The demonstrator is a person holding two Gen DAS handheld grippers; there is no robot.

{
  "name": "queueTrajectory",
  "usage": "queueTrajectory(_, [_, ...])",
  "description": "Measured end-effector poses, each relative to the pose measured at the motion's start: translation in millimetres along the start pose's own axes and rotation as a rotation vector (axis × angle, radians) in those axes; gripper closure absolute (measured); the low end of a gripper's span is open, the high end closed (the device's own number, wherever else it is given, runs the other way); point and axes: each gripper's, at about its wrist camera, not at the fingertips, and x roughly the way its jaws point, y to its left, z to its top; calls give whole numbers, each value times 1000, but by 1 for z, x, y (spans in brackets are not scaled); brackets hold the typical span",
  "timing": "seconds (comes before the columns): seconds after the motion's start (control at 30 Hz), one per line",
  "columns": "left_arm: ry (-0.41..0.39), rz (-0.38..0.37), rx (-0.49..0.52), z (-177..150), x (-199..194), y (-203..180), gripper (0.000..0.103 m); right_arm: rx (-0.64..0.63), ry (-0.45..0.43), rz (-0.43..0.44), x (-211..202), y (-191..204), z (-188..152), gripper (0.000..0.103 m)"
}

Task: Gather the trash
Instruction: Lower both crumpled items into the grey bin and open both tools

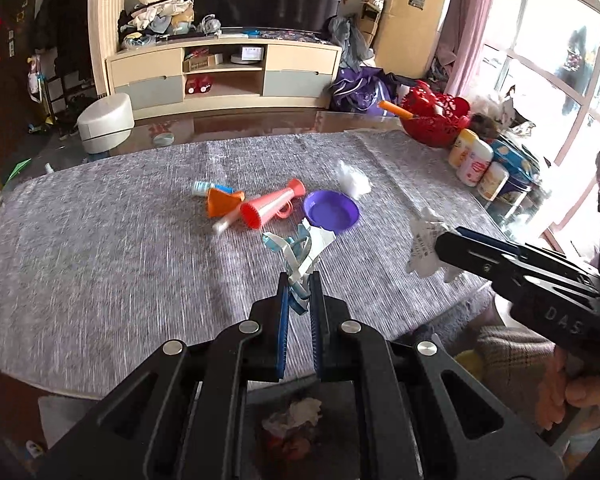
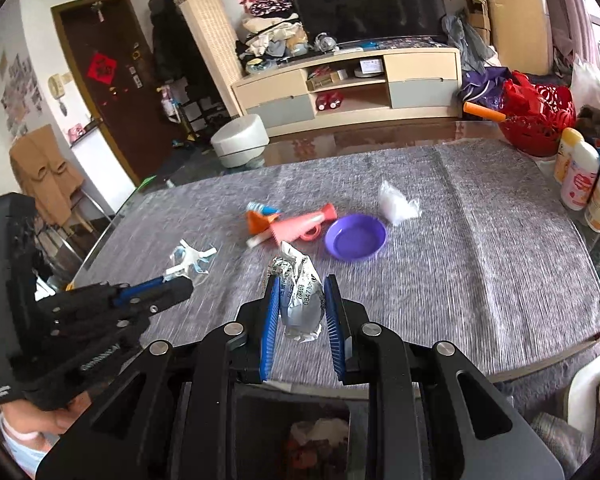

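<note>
My left gripper (image 1: 299,280) is shut on a crumpled blue-and-white wrapper (image 1: 300,254) and holds it above the near edge of the grey table mat (image 1: 100,248). It also shows in the right wrist view (image 2: 180,276) with the wrapper (image 2: 190,258). My right gripper (image 2: 302,284) is shut on a crumpled silver printed packet (image 2: 302,296), seen in the left wrist view (image 1: 440,246) with the packet (image 1: 424,248). A white crumpled plastic bag (image 1: 353,180) lies on the mat behind a purple dish (image 1: 331,211). An open bin with trash (image 1: 296,420) sits below the table edge.
An orange funnel (image 1: 219,204), a pink toy horn (image 1: 272,206) and a small tube (image 1: 210,188) lie mid-table. A red basket (image 1: 436,118) and several bottles (image 1: 474,160) stand at the right edge. A TV cabinet (image 1: 224,74) stands beyond the table.
</note>
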Motion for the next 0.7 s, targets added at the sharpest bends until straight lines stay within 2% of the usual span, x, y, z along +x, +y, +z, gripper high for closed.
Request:
queueTrajectory(0.33, [40,6,-4,-67,-22,-4,95,8,86,6,2,10,-58,79])
queueTrajectory(0.7, [167,-23,-56,-151,7,1,95,18,209,-13,30,9,-125,79])
